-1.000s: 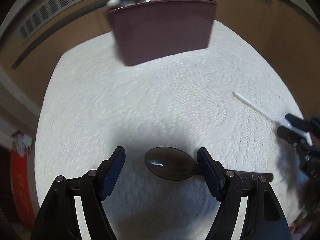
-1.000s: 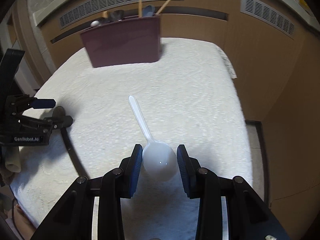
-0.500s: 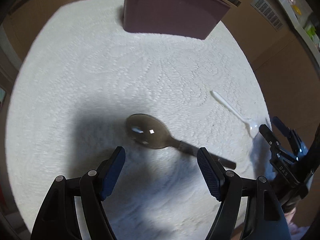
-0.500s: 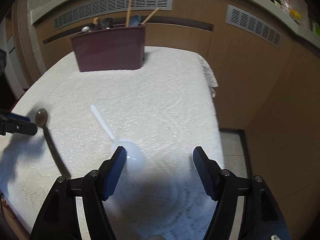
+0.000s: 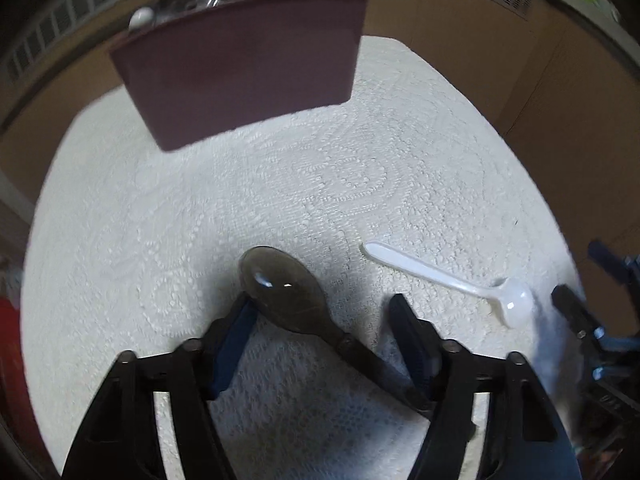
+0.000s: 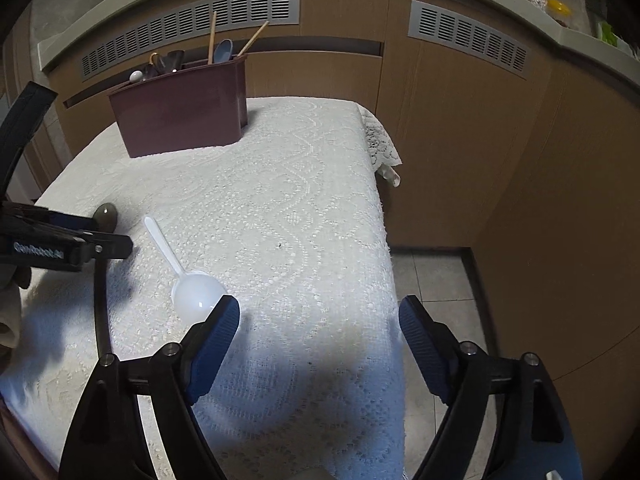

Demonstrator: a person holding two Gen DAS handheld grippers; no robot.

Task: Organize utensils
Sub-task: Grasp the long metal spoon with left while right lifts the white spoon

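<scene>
Bare cloth (image 6: 304, 184) lies open between the maroon holder (image 6: 180, 116) and the white spoon (image 6: 188, 280)

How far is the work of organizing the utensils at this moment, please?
Done: several utensils already stand in the dark red plastic holder. In hand: the left gripper has just been closing around the dark smoky plastic spoon, which lies between its jaws, not yet pinched. Left: the white plastic spoon lies loose on the lace tablecloth; the right gripper has just opened, empty.

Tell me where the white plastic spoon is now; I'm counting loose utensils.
The white plastic spoon lies on the lace tablecloth, left of the right tongs, with the dark spoon further left.
</scene>
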